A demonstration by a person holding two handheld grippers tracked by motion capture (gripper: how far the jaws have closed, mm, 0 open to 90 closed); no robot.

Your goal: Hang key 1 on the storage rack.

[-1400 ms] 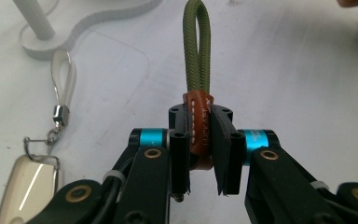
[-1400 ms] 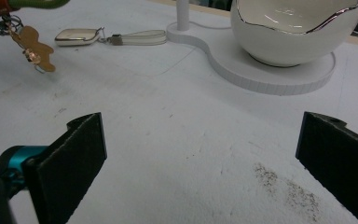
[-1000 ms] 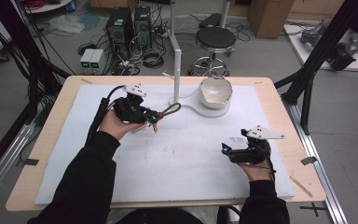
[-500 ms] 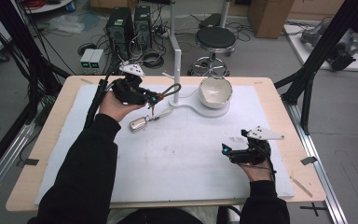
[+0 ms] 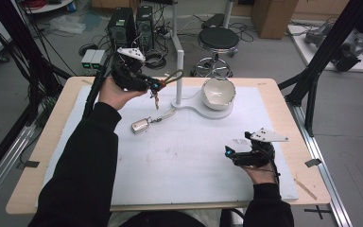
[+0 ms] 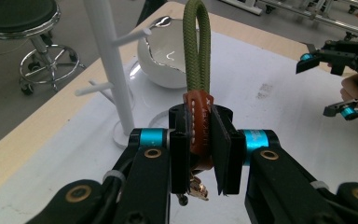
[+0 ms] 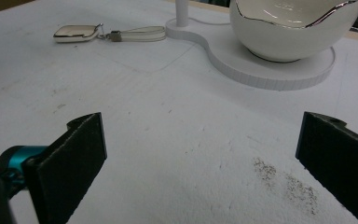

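Jaws of left gripper [image 6: 200,154] are clamped on brown leather tab of green cord keychain [image 6: 196,70], held raised above mat beside white stand [image 5: 178,56]; right gripper [image 5: 234,153] is rested on white mat [image 5: 179,161], jaws wide apart, nothing held; white bowl [image 5: 217,92] is seen empty
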